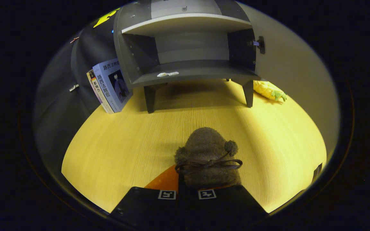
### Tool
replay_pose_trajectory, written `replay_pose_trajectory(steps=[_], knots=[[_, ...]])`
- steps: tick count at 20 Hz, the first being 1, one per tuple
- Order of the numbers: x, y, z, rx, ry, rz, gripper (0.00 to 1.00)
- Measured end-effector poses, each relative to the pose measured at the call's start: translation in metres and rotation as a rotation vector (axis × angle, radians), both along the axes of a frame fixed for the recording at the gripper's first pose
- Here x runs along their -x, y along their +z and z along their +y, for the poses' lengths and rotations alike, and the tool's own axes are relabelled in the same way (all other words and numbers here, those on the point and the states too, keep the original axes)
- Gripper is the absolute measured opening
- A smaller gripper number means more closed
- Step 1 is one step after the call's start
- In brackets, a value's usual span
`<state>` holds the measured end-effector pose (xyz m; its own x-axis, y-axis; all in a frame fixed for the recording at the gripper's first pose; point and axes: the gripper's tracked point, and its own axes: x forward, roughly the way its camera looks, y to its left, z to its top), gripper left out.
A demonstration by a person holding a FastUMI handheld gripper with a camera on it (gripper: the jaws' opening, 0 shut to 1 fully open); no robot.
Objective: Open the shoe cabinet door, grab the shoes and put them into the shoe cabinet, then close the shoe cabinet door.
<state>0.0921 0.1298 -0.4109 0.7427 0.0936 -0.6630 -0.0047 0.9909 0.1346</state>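
fuzzy grey-brown, the shoe sits right at the tongs, its heel end tucked between the two black fingers and its toe pointing ahead toward the cabinet. the fingers stand narrow, drawn in close against the shoe, so they seem to be clamping it; a dark ribbon bow crosses the shoe just ahead of the fingertips. an orange patch shows just beside the shoe on the left. whether the sole touches the wooden table i cannot tell. well beyond the fingers the grey shoe cabinet stands on short legs, its door swung open to the right. left of the cabinet lean two books; a yellow plush toy lies near its right leg.
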Motion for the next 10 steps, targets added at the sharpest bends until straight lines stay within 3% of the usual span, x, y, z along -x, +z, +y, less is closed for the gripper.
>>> replay_pose_trajectory(steps=[10], knots=[[-0.015,0.186,-0.002,-0.112,0.006,-0.204,0.11]])
